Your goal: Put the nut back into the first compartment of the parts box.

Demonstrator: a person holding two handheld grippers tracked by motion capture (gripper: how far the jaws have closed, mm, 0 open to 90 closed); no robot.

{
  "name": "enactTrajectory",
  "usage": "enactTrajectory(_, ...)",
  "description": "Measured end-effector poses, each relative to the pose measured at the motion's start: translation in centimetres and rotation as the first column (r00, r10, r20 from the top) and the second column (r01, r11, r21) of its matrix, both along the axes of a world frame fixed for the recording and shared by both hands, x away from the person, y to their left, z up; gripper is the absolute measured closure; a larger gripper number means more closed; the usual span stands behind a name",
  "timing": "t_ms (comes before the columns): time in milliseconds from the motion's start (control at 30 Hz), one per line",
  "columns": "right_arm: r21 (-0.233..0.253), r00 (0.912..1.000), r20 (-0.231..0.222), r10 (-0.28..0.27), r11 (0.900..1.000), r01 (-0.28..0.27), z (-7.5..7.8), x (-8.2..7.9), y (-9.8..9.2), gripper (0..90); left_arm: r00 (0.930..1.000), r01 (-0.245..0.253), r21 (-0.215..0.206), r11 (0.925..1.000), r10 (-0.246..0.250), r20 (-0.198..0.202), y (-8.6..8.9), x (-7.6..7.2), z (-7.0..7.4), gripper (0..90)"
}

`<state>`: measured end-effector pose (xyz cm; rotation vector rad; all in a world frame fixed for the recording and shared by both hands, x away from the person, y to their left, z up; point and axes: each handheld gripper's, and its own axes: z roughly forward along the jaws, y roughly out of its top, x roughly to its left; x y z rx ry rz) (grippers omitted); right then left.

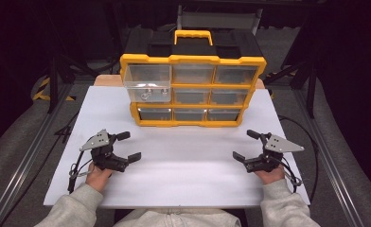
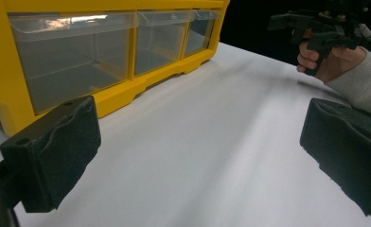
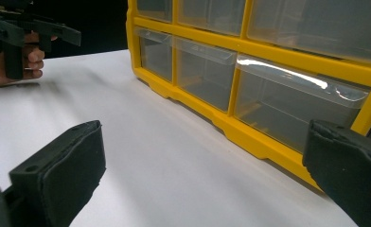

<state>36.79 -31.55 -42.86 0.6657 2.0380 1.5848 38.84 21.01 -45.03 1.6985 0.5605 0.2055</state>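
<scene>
A yellow organizer cabinet (image 1: 193, 60) with clear drawers and a black top stands at the back middle of the white table (image 1: 183, 170). Its top-left drawer (image 1: 148, 83) is pulled out and holds small metal parts. My left gripper (image 1: 128, 146) rests at the table's left front, open, with nothing between its jaws. At the right front my right gripper (image 1: 246, 145) is open and empty too. In the left gripper view the bottom drawer row (image 2: 75, 56) lies ahead on the left. The right gripper view has the cabinet (image 3: 250, 71) at the right.
A wooden board (image 1: 103, 80) pokes out behind the cabinet. Dark metal frame rails (image 1: 27, 142) run along both sides of the table. A wide strip of bare white tabletop lies between the grippers and the cabinet front.
</scene>
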Motion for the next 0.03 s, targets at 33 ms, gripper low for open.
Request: enactTrajectory(33,0.001,1.0,0.0,0.001,1.0,-0.001,0.0,0.01,0.0,0.8,1.0,0.001,-0.003,1.0,-0.001,0.001,0.05,0.01,0.03,0.0)
